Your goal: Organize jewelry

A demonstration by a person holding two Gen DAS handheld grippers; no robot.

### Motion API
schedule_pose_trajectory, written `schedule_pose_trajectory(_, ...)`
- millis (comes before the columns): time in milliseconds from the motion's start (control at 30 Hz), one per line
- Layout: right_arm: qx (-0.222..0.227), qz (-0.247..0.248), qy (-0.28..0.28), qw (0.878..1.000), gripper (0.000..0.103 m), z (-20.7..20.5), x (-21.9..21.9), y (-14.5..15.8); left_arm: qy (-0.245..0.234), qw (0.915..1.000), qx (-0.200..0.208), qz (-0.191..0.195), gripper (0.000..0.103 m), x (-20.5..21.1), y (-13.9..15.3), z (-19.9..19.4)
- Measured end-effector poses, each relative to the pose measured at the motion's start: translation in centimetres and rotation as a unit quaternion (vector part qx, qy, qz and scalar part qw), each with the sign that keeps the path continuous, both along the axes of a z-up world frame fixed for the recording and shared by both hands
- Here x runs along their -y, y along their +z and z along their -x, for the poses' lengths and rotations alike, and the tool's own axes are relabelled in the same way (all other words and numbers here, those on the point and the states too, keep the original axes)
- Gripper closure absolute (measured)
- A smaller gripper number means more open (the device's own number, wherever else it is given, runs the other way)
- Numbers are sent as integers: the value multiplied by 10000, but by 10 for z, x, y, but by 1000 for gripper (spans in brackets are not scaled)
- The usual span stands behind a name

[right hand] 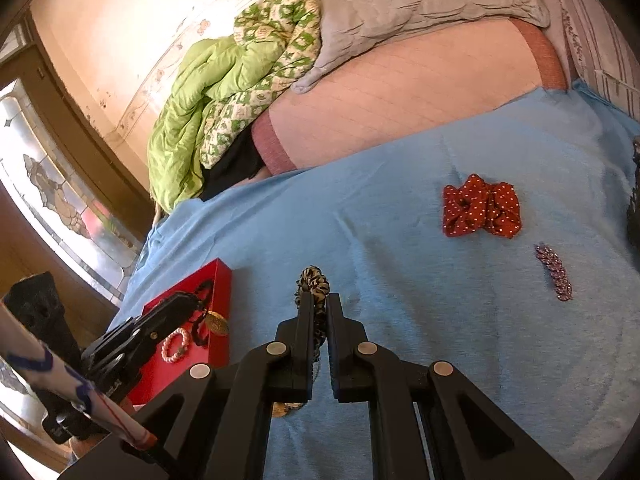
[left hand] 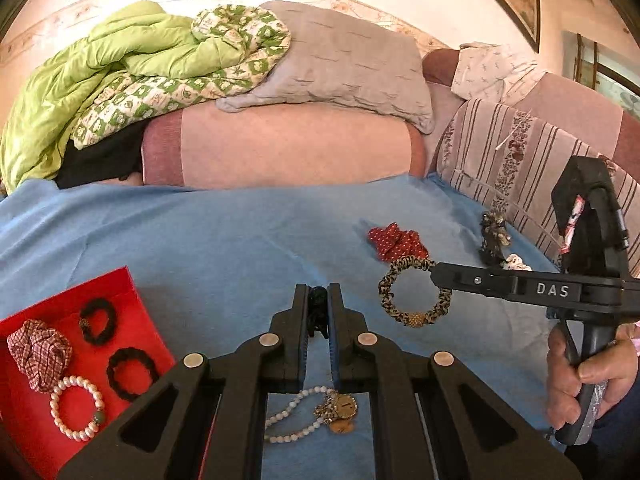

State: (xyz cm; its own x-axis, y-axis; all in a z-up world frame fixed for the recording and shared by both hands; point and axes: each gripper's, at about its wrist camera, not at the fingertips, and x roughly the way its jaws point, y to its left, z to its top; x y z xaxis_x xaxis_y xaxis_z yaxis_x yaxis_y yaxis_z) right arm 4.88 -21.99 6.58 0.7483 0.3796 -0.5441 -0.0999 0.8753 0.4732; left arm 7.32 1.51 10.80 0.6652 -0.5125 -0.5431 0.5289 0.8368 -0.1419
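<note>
Two grippers loaded. My left gripper [left hand: 318,308] is clenched on a small black knotted hair tie [left hand: 319,311]; below it a white bead necklace with gold pendant [left hand: 316,412] lies on the blue bedspread [left hand: 200,232]. My right gripper [right hand: 318,308] grasps a leopard-print fabric scrunchie [right hand: 314,284], lifted off the cloth. Four items sit in the red cardboard tray [left hand: 116,284]: plaid scrunchie [left hand: 38,354], two black braided bands [left hand: 96,320], pearl bracelet [left hand: 76,408]. Farther out, unsorted: red polka-dot scrunchie [right hand: 482,210], pink rhinestone clip [right hand: 554,276], a dark beaded piece [left hand: 494,236]. Judged roughly half done.
</note>
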Motion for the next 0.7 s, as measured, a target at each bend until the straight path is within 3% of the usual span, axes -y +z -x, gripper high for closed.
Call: schedule_pose_trajectory(700,156,295,532,9980,96,2,-41,0,247,9994,-75,-226,95,-25,-7,11)
